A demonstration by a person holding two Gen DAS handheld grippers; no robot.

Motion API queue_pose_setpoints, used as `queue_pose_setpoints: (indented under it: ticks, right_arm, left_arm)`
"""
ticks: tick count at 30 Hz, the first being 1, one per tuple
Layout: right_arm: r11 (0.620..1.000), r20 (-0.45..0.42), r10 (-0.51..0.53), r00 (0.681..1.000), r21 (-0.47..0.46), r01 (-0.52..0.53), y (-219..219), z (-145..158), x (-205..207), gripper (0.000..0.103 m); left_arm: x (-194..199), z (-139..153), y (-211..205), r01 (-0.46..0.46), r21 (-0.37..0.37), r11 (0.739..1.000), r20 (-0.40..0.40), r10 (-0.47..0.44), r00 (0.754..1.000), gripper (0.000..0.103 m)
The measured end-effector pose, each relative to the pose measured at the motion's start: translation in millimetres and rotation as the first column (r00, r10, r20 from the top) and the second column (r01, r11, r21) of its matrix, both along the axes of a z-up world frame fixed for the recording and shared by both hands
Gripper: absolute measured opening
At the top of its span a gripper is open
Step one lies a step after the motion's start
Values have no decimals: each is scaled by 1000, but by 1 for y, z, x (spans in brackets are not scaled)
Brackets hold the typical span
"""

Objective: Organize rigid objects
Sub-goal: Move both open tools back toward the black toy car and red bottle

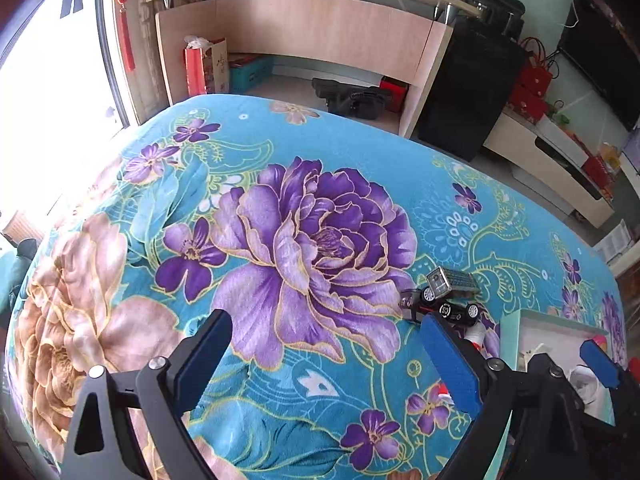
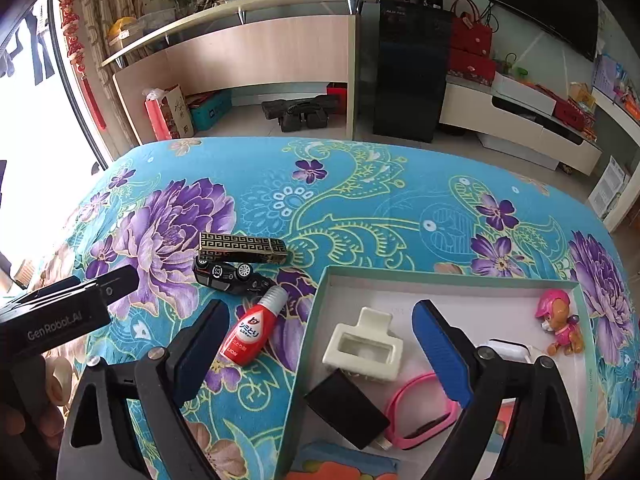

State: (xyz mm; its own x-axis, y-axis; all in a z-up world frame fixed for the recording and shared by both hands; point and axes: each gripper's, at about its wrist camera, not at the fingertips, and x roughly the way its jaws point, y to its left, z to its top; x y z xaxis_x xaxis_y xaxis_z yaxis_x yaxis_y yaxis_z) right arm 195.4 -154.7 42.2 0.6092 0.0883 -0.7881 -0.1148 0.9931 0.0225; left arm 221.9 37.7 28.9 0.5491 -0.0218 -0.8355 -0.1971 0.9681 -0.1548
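Sorting partly done: three items still out on the blanket.
We see the red bottle [image 2: 253, 330], toy car [image 2: 230, 276] and patterned box [image 2: 243, 247] lying at ten o'clock of the tray [image 2: 452, 278], which probably holds five things already; right gripper [image 2: 320, 350] and left gripper [image 1: 326, 354] both gape, empty.

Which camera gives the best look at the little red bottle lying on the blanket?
The right wrist view. There the red bottle lies whole on the blanket, label and grey cap readable, just left of the box. In the left wrist view only a sliver of it shows behind a blue fingertip.
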Motion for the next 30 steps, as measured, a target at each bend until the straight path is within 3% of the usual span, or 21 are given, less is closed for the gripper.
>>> queue_pose_setpoints:
  ticks: [3, 9, 13, 17, 19, 24, 30]
  right_arm:
    - [1000, -7, -12, 1000, -18, 12, 1, -8, 8, 92]
    - [994, -39, -91, 995, 50, 93, -27, -14, 18, 92]
    - [993, -28, -98, 995, 67, 99, -33, -12, 18, 92]
    - [989, -28, -124, 992, 77, 125, -42, -10, 16, 92]
    - [985, -38, -149, 988, 85, 152, -49, -12, 17, 92]
    - [979, -63, -171, 983, 104, 176, -58, -15, 18, 92]
    - [979, -64, -161, 985, 113, 168, -58, -14, 17, 92]
  left_arm:
    - [13, -1, 0, 9, -25, 1000, 13, -8, 1000, 97]
    - [28, -7, -18, 155, 61, 986, 2, -155, 988, 97]
    - [32, -17, -20, 153, 10, 988, -25, -152, 988, 97]
    - [51, -12, -23, 173, -48, 984, 16, -173, 985, 97]
    - [67, -19, -25, 195, -86, 977, -14, -197, 980, 97]
    - [97, -41, -34, 190, -68, 979, -112, -196, 974, 97]
    - [83, -52, -29, 156, -55, 986, -156, -163, 974, 97]
